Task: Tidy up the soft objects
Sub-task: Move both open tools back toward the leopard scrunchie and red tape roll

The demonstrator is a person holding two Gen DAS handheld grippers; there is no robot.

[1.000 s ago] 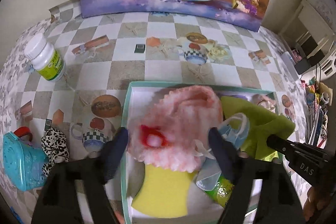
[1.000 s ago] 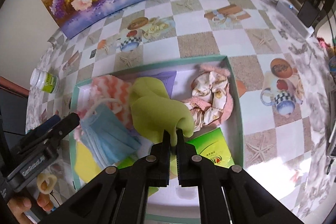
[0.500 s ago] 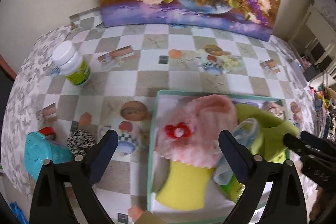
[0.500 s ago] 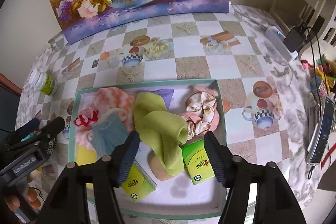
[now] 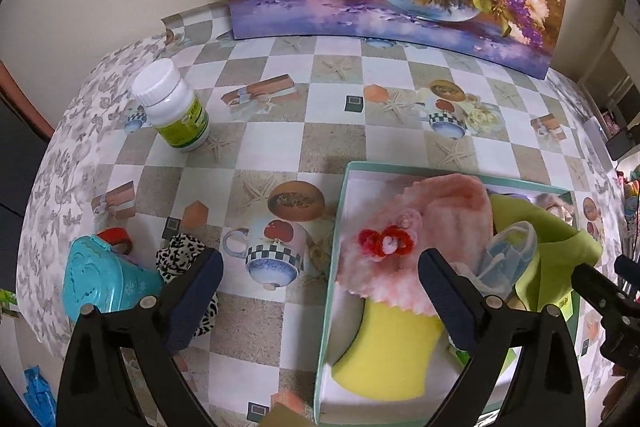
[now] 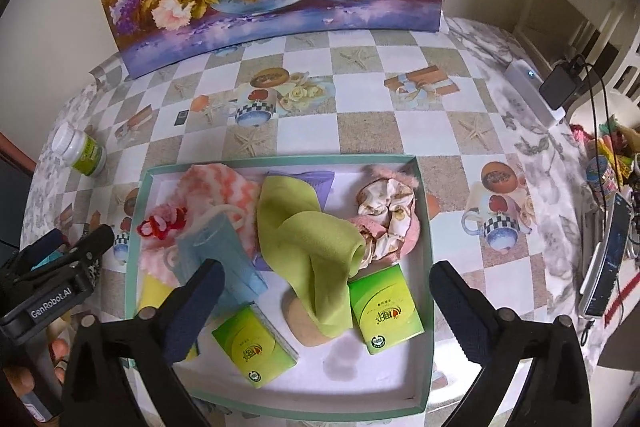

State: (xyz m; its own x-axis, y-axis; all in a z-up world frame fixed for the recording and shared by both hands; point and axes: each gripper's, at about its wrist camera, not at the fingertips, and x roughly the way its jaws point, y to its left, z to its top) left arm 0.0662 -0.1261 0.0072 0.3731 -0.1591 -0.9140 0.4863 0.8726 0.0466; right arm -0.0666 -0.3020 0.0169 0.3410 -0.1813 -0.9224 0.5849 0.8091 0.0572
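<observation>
Box (image 6: 424, 259) = landmark; teal rim, white floor. R gripper (image 6: 326, 303) over box's near half, jaws opening (now wide), nothing betw. them; green cloth (image 6: 312, 247) lies released at box centre, draped over a tan pad, apart from both pads. L gripper (image 5: 320, 291) straddles box's left wall, jaws wide, empty; pink knit (image 5: 424, 247) w/ red flower in box's left end, over yellow sponge (image 5: 384, 351); blue mask (image 6: 218, 255) just right of knit. Scrunchies (image 6: 388, 223) at box's right-rear; two green packs (image 6: 384, 307) along near side. Outside box, to its left: leopard scrunchie (image 5: 180, 255), not yet boxed, beside teal case (image 5: 104, 283); bottle (image 5: 172, 107) farther back. Handling est.: scrunchie light, limp, compressible, non-fragile; pinch across bunched ring mid-band; light squeeze enough; fabric may snag the case.
</observation>
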